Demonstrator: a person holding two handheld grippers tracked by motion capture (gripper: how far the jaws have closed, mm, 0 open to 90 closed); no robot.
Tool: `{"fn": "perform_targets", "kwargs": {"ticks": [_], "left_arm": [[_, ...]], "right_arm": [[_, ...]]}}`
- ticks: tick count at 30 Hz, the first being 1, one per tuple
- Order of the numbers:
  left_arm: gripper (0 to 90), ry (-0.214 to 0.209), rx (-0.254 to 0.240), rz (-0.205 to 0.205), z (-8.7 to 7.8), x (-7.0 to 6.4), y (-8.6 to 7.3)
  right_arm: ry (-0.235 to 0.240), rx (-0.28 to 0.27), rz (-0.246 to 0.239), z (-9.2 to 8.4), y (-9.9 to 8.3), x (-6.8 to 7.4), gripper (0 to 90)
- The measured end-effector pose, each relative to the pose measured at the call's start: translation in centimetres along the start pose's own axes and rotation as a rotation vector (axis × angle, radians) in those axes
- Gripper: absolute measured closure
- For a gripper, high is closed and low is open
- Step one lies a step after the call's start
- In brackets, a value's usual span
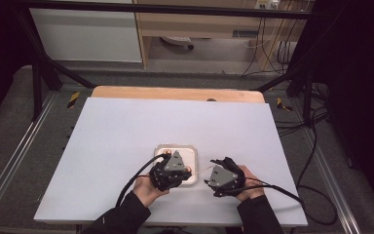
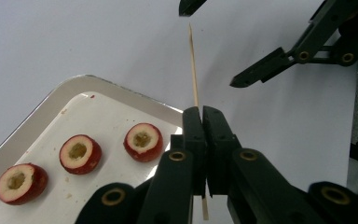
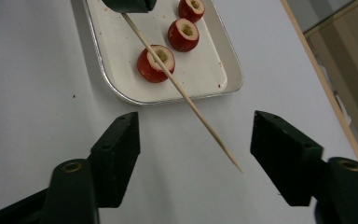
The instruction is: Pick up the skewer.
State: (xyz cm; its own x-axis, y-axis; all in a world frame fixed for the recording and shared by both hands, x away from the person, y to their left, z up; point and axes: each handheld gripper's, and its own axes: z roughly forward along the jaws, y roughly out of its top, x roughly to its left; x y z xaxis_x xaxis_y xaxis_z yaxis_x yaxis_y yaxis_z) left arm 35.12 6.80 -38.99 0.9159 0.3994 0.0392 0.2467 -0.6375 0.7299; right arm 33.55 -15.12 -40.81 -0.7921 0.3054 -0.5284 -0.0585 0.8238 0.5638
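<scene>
In the left gripper view, the left gripper (image 2: 204, 114) sits nearest, its jaws pressed together on a thin wooden skewer (image 2: 194, 70). The skewer runs up from between the pads, away from the camera, and a short end sticks out below them. Its far tip points toward the right gripper (image 2: 214, 44), whose jaws stand apart, one on each side of the tip without touching it.

In the right gripper view, the right gripper (image 3: 193, 140) has its jaws spread wide, and the skewer (image 3: 186, 98) comes in slanting from above. Its pointed end hangs free in the gap between the pads, above the white tabletop (image 3: 37, 70).

Beyond the skewer lies a white tray (image 3: 121, 51) with a metal rim, just beside the left gripper. On it stand three red cored fruit pieces (image 3: 155, 63) in a row, cut sides up, apart from one another.

In the high view, both grippers are close to the near edge of the table (image 1: 117, 126), the left gripper (image 1: 171, 168) over the tray's (image 1: 195, 148) near side, the right gripper (image 1: 213, 168) just beside the tray. Past the table is a grey floor (image 1: 214, 53) with cables.
</scene>
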Motion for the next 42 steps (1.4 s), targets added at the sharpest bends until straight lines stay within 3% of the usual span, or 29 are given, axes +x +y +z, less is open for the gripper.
{"fn": "perform_targets", "kwargs": {"ticks": [2,3,4,7,8,9,10,11,13,16,19,20,28,32,38,41,42], "left_arm": [[88.7,-0.004,0.004,0.009,0.2,-0.2,0.2],[88.7,-0.004,0.004,0.009,0.2,-0.2,0.2],[88.7,-0.007,0.011,0.015,0.3,-0.3,0.3],[88.7,-0.011,0.02,0.019,0.5,-0.4,0.4],[88.7,-0.016,0.028,0.025,0.7,-0.5,0.5],[88.7,-0.016,0.028,0.025,0.7,-0.5,0.5],[88.7,-0.019,0.036,0.033,0.8,-0.6,0.6],[88.7,-0.019,0.036,0.033,0.8,-0.6,0.6],[88.7,-0.021,0.036,0.028,0.9,-0.6,0.6],[88.7,-0.029,0.043,0.033,1.0,-0.7,0.8],[88.7,-0.03,0.047,0.037,1.1,-0.8,0.8],[88.7,-0.033,0.051,0.041,1.1,-0.8,0.9],[88.7,-0.042,0.059,0.047,1.3,-0.9,0.9],[88.7,-0.045,0.055,0.043,1.2,-0.8,0.9],[87.6,-0.056,0.057,0.023,1.1,-0.4,1.0],[85.0,-0.059,0.083,0.003,0.9,0.1,1.3],[81.5,-0.053,0.094,0.0,0.9,0.2,1.4]], "right_arm": [[-0.006,0.001,-0.044,0.1,0.0,0.1,42.1],[-0.006,0.001,-0.044,0.1,0.0,0.1,42.1],[-0.01,0.002,-0.093,0.1,0.0,0.2,47.7],[-0.025,-0.001,-0.133,0.1,0.0,0.5,52.1],[-0.015,0.002,-0.183,0.2,-0.1,0.5,55.5],[-0.015,0.002,-0.183,0.2,-0.1,0.5,55.5],[-0.007,0.012,-0.223,0.2,-0.1,0.7,59.8],[-0.007,0.012,-0.223,0.2,-0.1,0.7,59.8],[0.002,0.024,-0.278,0.4,-0.3,0.8,64.2],[0.013,0.028,-0.323,0.6,-0.3,0.9,69.3],[0.016,0.032,-0.347,0.6,-0.4,1.0,71.8],[0.018,0.04,-0.382,0.7,-0.4,1.0,74.1],[0.002,0.034,-0.45,0.7,-0.5,1.2,85.5],[0.018,0.044,-0.482,0.7,-0.6,1.2,88.3],[0.006,0.04,-0.522,0.6,-0.5,1.2,89.1],[-0.004,0.048,-0.525,0.5,-0.6,1.2,89.1],[-0.011,0.063,-0.549,0.6,-0.5,1.2,89.1]]}}
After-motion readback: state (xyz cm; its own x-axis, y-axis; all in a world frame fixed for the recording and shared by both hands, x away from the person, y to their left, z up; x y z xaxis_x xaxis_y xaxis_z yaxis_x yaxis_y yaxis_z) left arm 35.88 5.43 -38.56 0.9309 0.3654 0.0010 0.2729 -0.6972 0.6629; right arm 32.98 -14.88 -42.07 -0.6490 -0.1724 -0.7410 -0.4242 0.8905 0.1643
